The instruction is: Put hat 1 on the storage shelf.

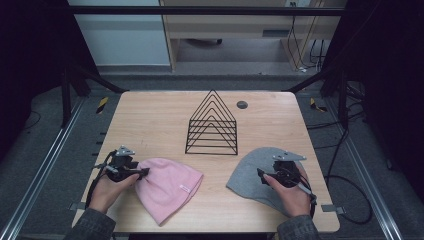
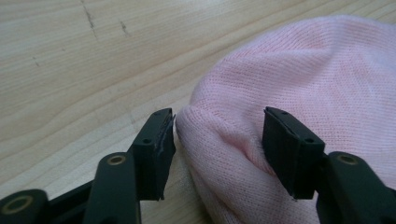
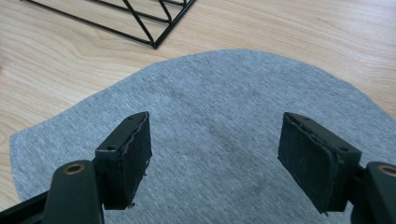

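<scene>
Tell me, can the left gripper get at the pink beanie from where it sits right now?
Probably yes. The left gripper is open with its jaws already either side of a fold at the pink beanie edge, and nothing lies between them on the table.

No legible text or labels

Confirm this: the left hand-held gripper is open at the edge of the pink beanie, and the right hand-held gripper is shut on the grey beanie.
One part is wrong. The right hand-held gripper is not shut: the right gripper view shows its jaws wide apart above the grey beanie, gripping nothing. The rest holds: the left hand-held gripper is open, its jaws either side of the pink beanie's edge.
</scene>
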The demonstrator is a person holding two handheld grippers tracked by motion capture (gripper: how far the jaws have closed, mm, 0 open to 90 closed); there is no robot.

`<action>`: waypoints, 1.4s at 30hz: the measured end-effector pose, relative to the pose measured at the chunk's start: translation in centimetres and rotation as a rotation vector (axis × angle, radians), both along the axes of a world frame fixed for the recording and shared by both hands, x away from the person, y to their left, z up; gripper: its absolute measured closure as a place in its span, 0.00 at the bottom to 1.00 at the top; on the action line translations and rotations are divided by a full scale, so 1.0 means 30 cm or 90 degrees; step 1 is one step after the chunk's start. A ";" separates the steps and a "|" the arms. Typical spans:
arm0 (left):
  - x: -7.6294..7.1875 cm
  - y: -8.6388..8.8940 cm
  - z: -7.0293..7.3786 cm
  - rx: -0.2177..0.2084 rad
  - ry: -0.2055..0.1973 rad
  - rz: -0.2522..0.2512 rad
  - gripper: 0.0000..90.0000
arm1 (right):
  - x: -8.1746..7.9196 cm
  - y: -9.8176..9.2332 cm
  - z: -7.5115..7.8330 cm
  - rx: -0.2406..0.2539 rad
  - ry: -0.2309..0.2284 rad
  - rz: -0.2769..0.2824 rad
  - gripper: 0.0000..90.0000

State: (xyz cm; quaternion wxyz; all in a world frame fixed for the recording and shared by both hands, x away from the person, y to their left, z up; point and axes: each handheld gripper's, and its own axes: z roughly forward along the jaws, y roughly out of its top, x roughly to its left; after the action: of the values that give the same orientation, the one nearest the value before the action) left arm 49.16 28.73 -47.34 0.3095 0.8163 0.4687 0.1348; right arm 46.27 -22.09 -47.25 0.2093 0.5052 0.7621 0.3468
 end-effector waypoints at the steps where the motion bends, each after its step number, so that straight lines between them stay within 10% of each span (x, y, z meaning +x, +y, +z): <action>1: 0.007 -0.001 -0.010 -0.001 0.011 0.001 0.49 | -0.001 0.002 0.001 0.003 0.004 0.000 0.28; 15: 0.027 0.019 -0.033 -0.050 0.060 -0.010 0.73 | 0.000 0.002 -0.001 -0.003 -0.001 -0.001 0.28; 25: 0.025 -0.022 -0.019 -0.024 0.035 -0.023 0.84 | 0.000 0.007 0.000 -0.004 -0.004 0.001 0.29; 33: -0.007 -0.075 0.083 0.009 -0.092 -0.065 0.85 | -0.004 0.007 0.011 0.000 -0.018 0.006 0.29; 37: -0.050 -0.112 0.213 0.034 -0.189 -0.096 0.85 | -0.017 0.015 0.026 0.011 -0.036 0.010 0.29; 42: -0.072 -0.137 0.302 0.042 -0.232 -0.132 0.85 | -0.038 0.046 0.068 0.019 -0.083 0.030 0.27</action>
State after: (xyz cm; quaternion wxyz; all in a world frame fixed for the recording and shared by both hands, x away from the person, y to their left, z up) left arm 46.99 24.63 -38.28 0.3742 0.8320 0.3139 0.2632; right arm 45.14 -20.71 -45.21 0.2426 0.4665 0.7533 0.3951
